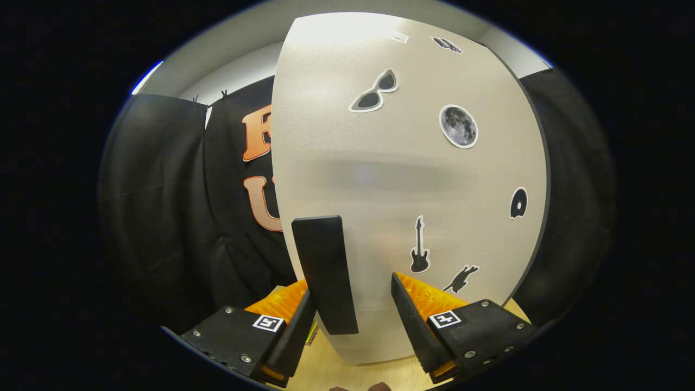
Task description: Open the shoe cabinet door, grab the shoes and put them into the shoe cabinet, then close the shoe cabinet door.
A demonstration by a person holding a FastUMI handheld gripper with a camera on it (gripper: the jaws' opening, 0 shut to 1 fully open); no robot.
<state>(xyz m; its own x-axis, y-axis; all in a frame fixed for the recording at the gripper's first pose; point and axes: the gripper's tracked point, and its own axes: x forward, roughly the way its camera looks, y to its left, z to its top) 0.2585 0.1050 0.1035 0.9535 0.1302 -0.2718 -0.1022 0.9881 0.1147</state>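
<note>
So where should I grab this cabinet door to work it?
Take the black handle, the upright bar standing proud of the pale cabinet door near its left edge. Come straight on, one finger on each side, and pinch across its narrow width. The gripper is open with the bar's lower end between the jaws, close to the left finger; whether either touches it is unclear.

Black cloth wall (pixel 163 217), pale ceiling (pixel 244 49) with bright light strip (pixel 145 77), light wooden floor (pixel 326 369).
</note>
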